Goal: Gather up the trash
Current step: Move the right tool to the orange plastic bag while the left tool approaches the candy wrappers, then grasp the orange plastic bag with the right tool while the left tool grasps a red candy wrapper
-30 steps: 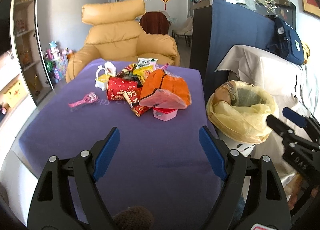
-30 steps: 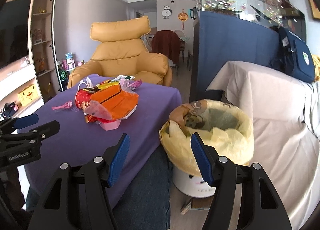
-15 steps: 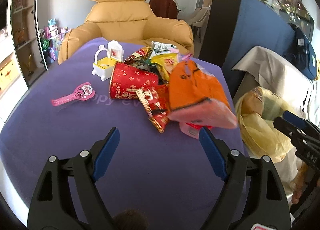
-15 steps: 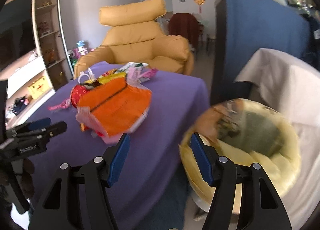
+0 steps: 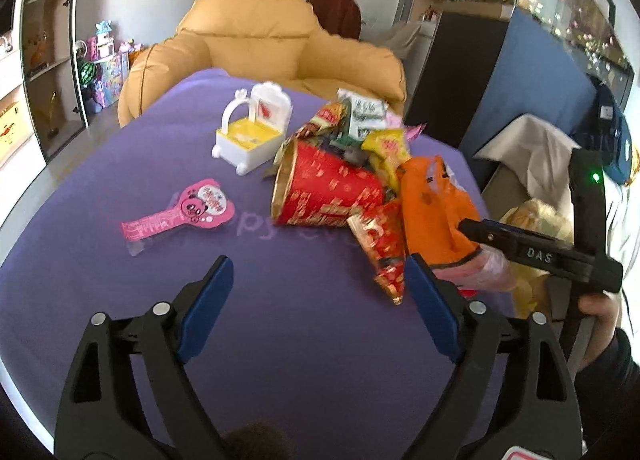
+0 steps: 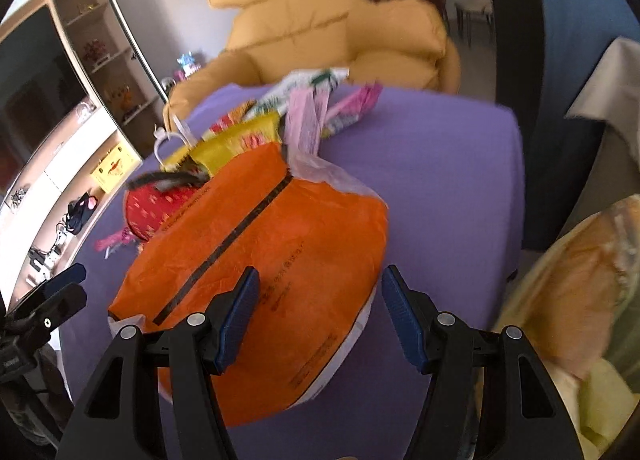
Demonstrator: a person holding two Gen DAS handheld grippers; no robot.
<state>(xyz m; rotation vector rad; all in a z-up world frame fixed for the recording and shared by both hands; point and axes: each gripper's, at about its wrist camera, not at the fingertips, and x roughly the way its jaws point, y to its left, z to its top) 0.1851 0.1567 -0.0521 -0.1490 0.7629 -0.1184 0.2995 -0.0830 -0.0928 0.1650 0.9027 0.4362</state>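
Observation:
A heap of trash lies on the purple table (image 5: pixel 300 340): an orange plastic bag (image 5: pixel 432 208) (image 6: pixel 272 260), a red paper cup (image 5: pixel 324 192) on its side, a red-gold wrapper (image 5: pixel 384 252) and yellow and green snack packets (image 5: pixel 384 144). My left gripper (image 5: pixel 318 308) is open and empty, low over the table in front of the heap. My right gripper (image 6: pixel 318 320) is open with its jaws on either side of the orange bag's near end; it also shows in the left wrist view (image 5: pixel 476 230). The yellow-lined bin (image 6: pixel 580 300) stands to the right of the table.
A white and yellow toy chair (image 5: pixel 252 132) and a pink toy tag (image 5: pixel 188 208) lie left of the heap. A tan armchair (image 5: pixel 260 28) stands behind the table. A cloth-covered sofa (image 5: pixel 532 140) and a blue partition (image 5: pixel 532 72) are at the right.
Both grippers have moved forward toward the heap. The right gripper swung left from the bin to the orange bag. Both stayed open.

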